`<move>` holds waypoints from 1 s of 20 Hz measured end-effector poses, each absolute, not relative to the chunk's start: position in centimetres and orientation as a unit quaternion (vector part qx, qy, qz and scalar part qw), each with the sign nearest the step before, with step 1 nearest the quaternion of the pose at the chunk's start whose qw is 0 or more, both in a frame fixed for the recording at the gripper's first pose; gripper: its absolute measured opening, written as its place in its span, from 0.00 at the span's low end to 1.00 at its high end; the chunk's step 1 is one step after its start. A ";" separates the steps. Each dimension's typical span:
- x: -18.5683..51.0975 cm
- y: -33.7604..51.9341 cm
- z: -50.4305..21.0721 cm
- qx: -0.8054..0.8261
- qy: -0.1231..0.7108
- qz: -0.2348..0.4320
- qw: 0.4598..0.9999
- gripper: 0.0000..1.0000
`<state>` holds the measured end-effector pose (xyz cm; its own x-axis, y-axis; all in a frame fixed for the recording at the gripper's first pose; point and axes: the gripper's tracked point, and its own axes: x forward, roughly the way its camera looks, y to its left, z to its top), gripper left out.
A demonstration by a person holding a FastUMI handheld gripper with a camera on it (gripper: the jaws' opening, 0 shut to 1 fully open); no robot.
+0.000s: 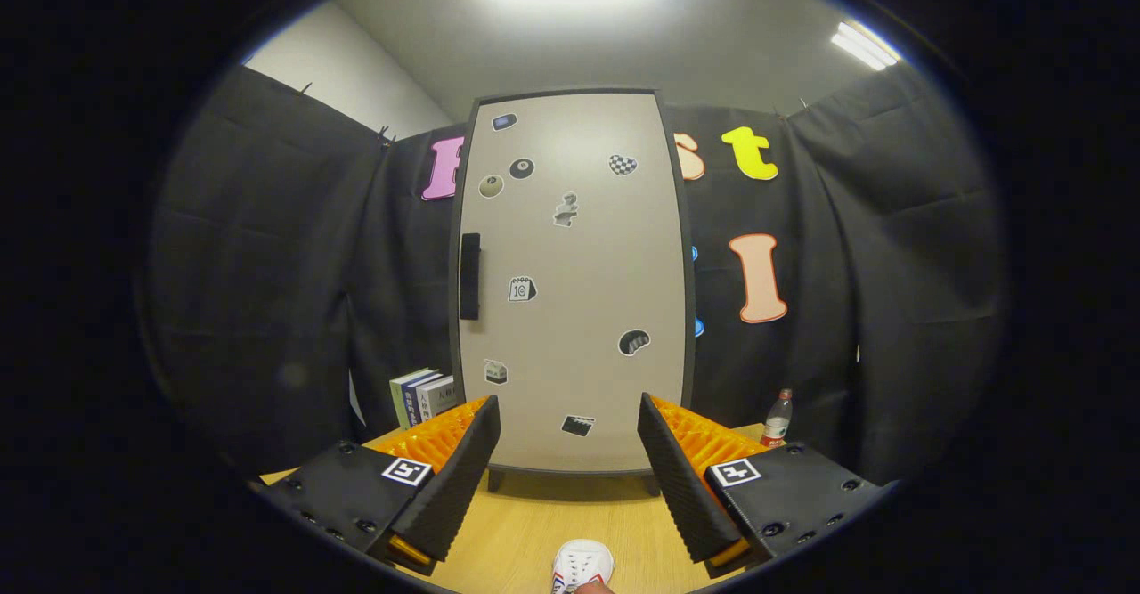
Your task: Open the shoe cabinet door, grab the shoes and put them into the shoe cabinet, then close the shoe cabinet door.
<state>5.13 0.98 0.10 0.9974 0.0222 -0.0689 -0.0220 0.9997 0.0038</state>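
The shoe cabinet [574, 282] stands upright on the wooden table, straight beyond my fingers. Its pale door is closed and carries several stickers, with a dark vertical handle [469, 276] on its left edge. My gripper [568, 460] is open, fingers spread wide with nothing between them, pointing at the door's lower part from some distance. A white shoe [582, 565] lies on the table below and between the fingers, close to me, only its toe end visible.
A few books [423, 396] stand left of the cabinet, behind the left finger. A small plastic bottle with a red label [777, 419] stands to the cabinet's right. The wooden table [525, 523] extends from the fingers to the cabinet's feet.
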 end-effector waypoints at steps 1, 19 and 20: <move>6.0 1.3 0.4 0.004 0.037 0.014 0.999 0.98; 24.2 11.7 5.4 0.006 0.044 0.082 0.996 0.98; 25.1 12.3 5.6 0.003 0.044 0.083 0.996 0.97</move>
